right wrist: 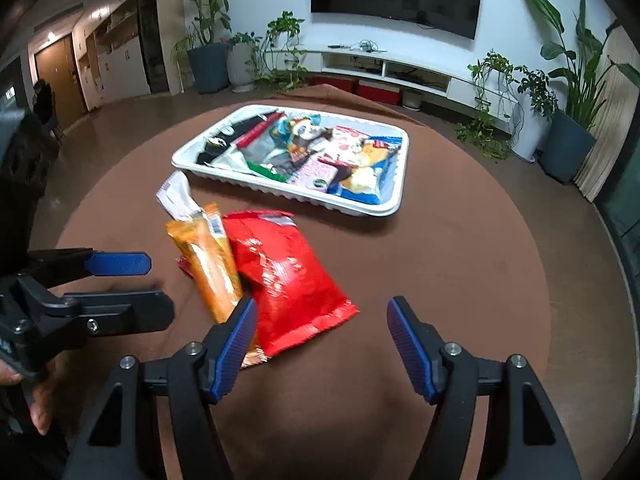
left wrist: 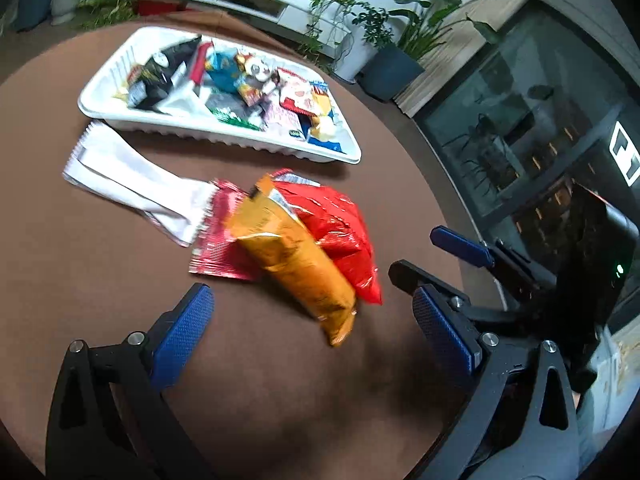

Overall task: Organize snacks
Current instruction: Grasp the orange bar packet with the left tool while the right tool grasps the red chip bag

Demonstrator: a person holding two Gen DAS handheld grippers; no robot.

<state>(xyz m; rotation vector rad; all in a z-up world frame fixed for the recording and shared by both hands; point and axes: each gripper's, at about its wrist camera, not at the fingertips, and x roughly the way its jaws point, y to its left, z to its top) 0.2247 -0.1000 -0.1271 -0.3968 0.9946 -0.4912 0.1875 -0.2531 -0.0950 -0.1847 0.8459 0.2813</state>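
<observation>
Left wrist view: the left claw [left wrist: 312,312] is open, its blue pads spread wide and holding nothing. It hovers over the brown surface [left wrist: 100,280]. Between and just beyond the fingers lies a small pile of snacks. An orange packet [left wrist: 296,268] lies on top, tilted, overlapping a red bag [left wrist: 344,232] on its right and a flat red-patterned wrapper [left wrist: 218,236] on its left. A white packet [left wrist: 128,180] extends from the pile toward the upper left, touching the red-patterned wrapper. Farther back sits a white tray [left wrist: 224,136] — it contains a mix of packets in black, blue, red, white and yellow. The tray stands apart from the pile. At the right edge, the right claw [left wrist: 436,256] enters the frame, open and near the red bag.

Right wrist view: the right claw [right wrist: 322,338] is open and holds nothing. Its left pad [right wrist: 234,348] overlaps the near end of the orange packet [right wrist: 210,272] in the frame; contact cannot be confirmed. The red bag [right wrist: 288,280] lies just beside the orange packet, touching it — part of it sits between the fingers. The white packet [right wrist: 176,196] protrudes behind the orange packet. The white tray [right wrist: 360,206] sits farther back on the surface [right wrist: 480,280], filled with assorted packets. At the left edge, the left claw [right wrist: 132,282] is visible, open, near the orange packet.
</observation>
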